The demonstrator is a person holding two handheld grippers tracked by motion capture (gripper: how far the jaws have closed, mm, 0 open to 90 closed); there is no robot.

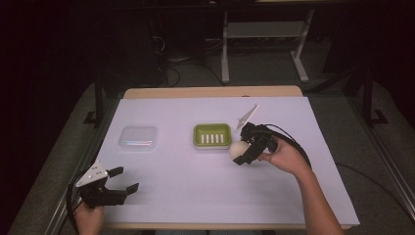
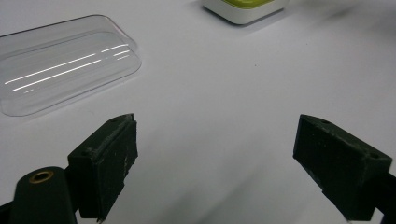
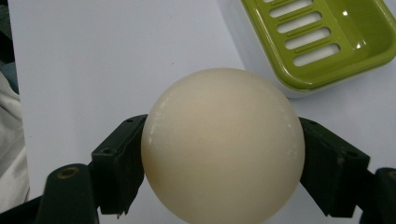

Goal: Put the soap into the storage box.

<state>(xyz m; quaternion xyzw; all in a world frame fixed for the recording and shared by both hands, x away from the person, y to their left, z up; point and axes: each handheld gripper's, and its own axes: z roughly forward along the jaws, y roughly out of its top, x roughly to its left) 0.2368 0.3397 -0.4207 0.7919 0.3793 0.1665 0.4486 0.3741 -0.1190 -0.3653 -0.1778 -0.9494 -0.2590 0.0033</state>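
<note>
A cream round soap point(image 1: 239, 149) point(image 3: 223, 144) is clamped between the jaws of my right gripper point(image 1: 242, 152) point(image 3: 223, 158), lifted just off the white sheet beside the right end of the green soap dish point(image 1: 212, 135) point(image 3: 327, 42). The dish has a slotted green tray in a white base. My left gripper point(image 1: 123, 179) point(image 2: 215, 163) rests at the near left of the table, jaws wide open with nothing between them. A clear plastic lid point(image 1: 138, 137) point(image 2: 60, 60) lies flat on the sheet beyond it, left of the dish.
A white sheet point(image 1: 171, 181) covers most of the wooden table point(image 1: 210, 91). Cables trail from both grippers. Beyond the table's far edge stand dark floor and the metal legs of a stand point(image 1: 225, 54).
</note>
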